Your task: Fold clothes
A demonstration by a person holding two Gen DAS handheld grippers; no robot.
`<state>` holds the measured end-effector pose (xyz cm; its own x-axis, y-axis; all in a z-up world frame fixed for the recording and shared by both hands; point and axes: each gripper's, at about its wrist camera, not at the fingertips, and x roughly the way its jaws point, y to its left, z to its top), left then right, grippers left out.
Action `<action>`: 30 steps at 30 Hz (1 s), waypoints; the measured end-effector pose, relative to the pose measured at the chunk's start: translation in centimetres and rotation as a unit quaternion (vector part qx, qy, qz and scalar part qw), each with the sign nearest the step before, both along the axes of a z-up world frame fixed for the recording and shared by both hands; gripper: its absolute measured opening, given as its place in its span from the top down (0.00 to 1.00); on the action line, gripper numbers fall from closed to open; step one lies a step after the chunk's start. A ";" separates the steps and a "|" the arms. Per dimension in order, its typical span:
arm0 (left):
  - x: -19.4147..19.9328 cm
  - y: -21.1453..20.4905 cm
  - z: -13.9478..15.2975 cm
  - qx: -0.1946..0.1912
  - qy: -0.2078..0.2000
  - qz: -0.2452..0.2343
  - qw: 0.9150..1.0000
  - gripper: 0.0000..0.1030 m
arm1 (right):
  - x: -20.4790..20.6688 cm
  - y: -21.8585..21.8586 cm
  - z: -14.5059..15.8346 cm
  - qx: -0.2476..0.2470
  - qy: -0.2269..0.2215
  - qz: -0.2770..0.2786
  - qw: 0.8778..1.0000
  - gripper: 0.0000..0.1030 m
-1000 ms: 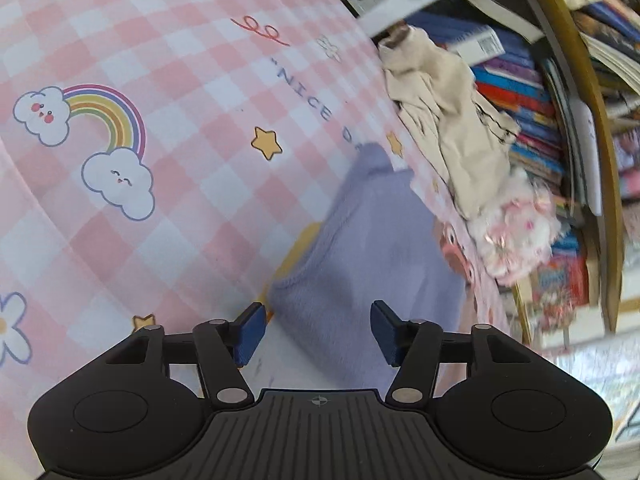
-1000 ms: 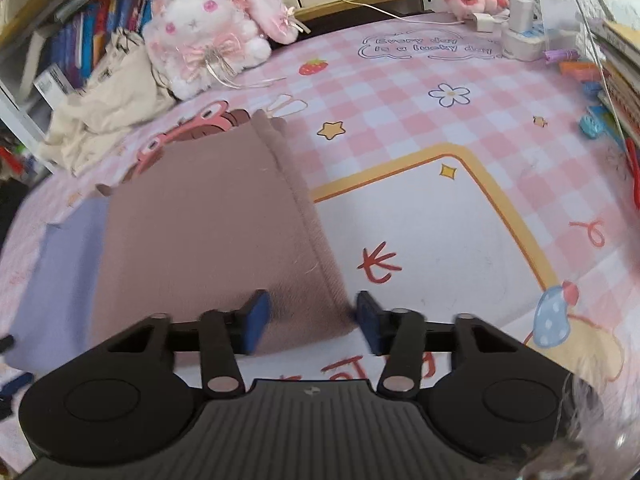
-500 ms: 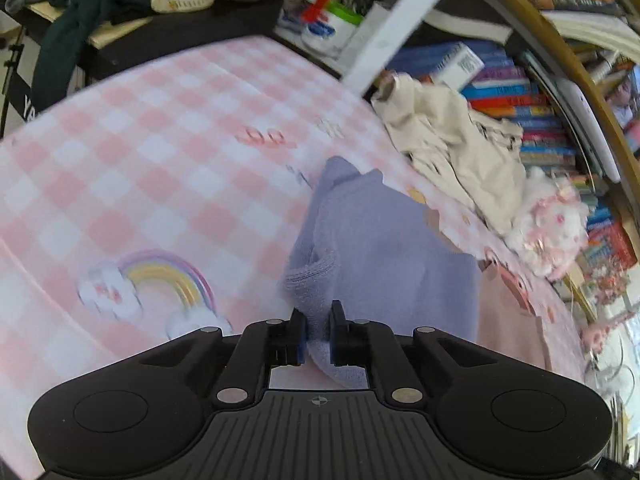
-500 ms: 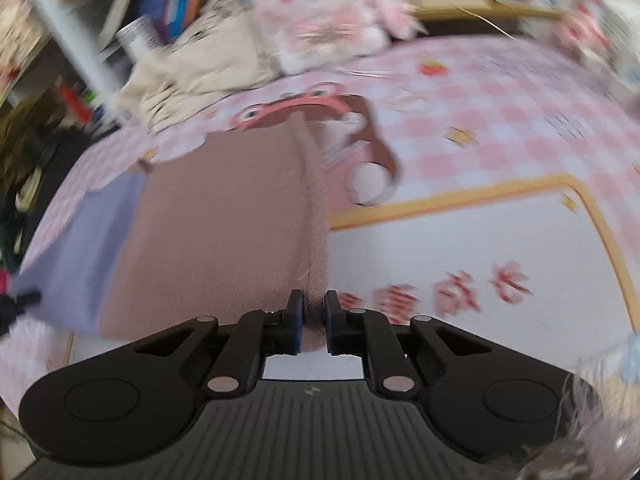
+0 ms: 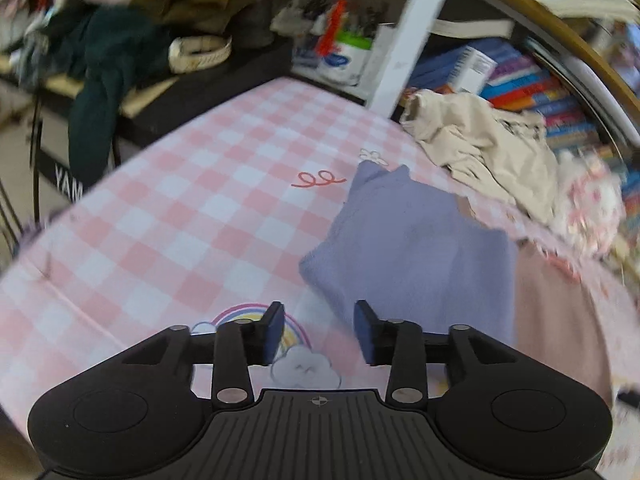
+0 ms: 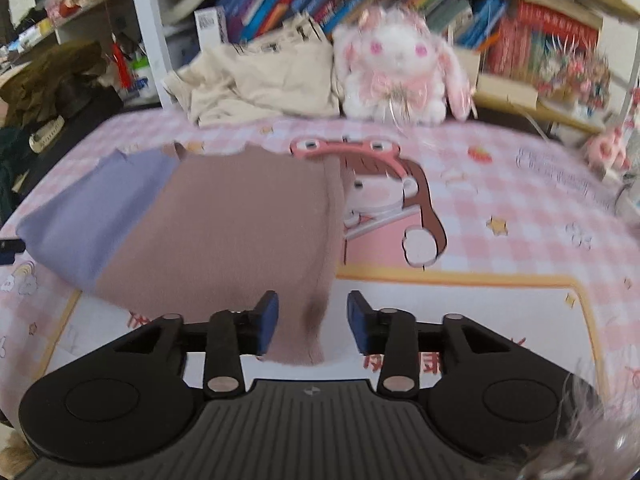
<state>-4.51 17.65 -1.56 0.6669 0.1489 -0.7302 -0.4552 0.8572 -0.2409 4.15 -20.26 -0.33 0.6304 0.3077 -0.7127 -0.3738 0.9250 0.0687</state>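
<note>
Left wrist view first: our left tool [image 5: 319,332] angles down at the desk [image 5: 208,208], its jaws opening with nothing between them. The two-tone garment [image 5: 420,248] lies ahead and to the right of the tips, its lilac half nearest, the near edge just beyond the right pad, not touching. A cream garment [image 5: 488,152] sits crumpled farther off, ahead and right.

Over to the right wrist view: our right tool [image 6: 313,322] also tilts down, jaws opening. The brown half [image 6: 248,232] of the garment runs straight ahead, and its near corner hangs between the pads, though neither pad presses on it. A plush rabbit [image 6: 396,68] sits far ahead.

We judge this as the release after a fold: both corners let go. Next, we'd need to back both tools clear of the cloth, then pick fresh edges for another fold.
</note>
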 end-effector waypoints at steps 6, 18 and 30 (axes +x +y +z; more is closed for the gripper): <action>-0.7 -0.8 0.4 0.000 0.003 -0.011 1.000 0.19 | -0.5 2.7 0.1 0.001 -0.004 0.020 1.000 0.43; -1.4 -0.7 0.0 -0.033 0.001 -0.012 0.999 0.12 | -1.6 8.5 -0.4 -0.029 -0.005 0.070 0.997 0.30; 0.9 3.4 -3.4 -0.250 -0.054 0.078 0.964 0.16 | -0.1 11.4 -2.0 -0.029 0.016 0.056 0.998 0.33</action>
